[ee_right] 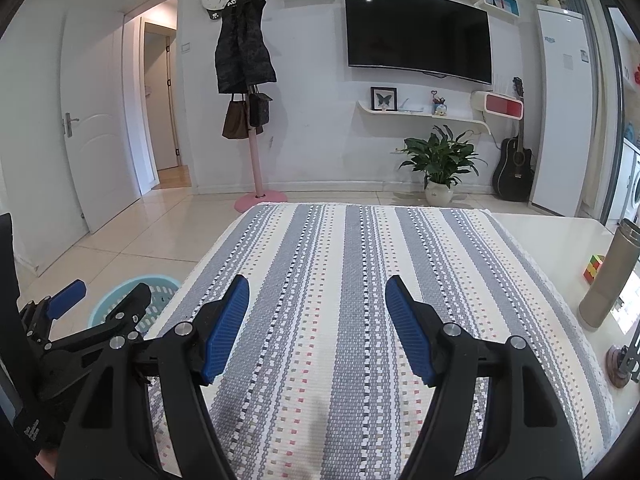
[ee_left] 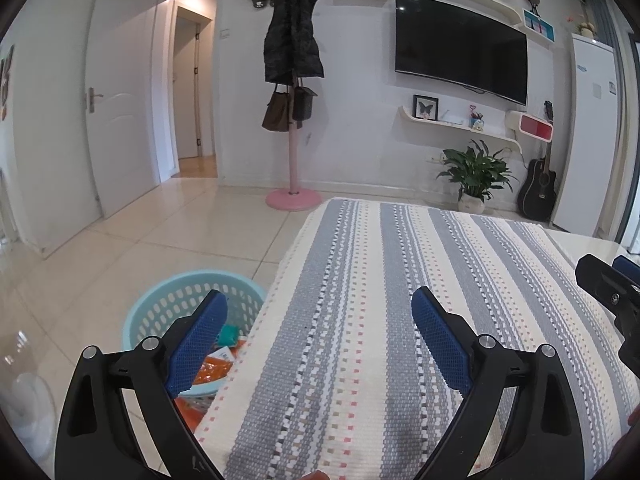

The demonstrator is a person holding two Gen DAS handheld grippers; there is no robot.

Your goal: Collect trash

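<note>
On jacket (ee_right: pixel 243 46): "AD", partly hidden.

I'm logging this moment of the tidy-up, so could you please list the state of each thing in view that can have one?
left tongs: open, holding nothing
right tongs: open, holding nothing
laundry basket: upright on the floor beside the table, orange wrappers inside
striped cloth: spread flat, nothing on it
white door: shut
television: off
steel flask: upright, lid on
</note>
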